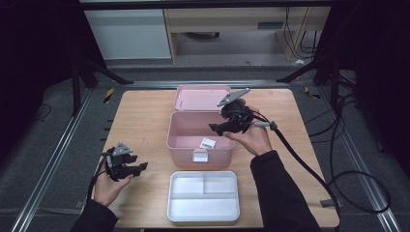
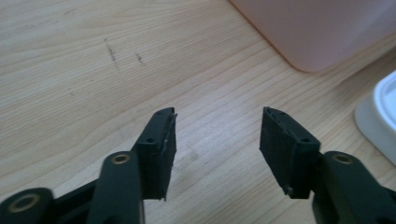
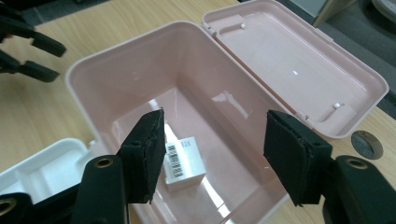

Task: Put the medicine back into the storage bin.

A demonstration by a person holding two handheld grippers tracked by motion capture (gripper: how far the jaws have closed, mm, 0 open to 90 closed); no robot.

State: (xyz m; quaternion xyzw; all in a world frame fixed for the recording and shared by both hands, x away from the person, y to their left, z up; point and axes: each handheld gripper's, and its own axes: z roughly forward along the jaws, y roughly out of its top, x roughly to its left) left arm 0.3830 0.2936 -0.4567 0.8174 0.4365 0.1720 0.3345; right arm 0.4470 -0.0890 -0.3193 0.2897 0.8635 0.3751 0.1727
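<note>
A pink plastic box [image 1: 183, 145] stands open mid-table, its lid [image 1: 201, 98] laid back behind it. Inside on the floor lies a small white carton [image 3: 184, 164] with a barcode label, also seen from above as the carton [image 1: 208, 143]. My right gripper [image 1: 212, 127] hovers over the box's right rim, open and holding nothing; in the right gripper view its jaws stand wide above the box [image 3: 116, 79]. My left gripper [image 1: 142, 166] rests low over the table at the front left, open and holding nothing, with bare wood between its fingertips [image 2: 161, 135].
A white divided tray [image 1: 203, 196] sits at the table's front edge, just before the pink box; its corner [image 2: 380, 116] shows at the right of the left gripper view. A cable [image 1: 309, 169] trails from the right gripper off the table's right side. Bare wood lies left of the box.
</note>
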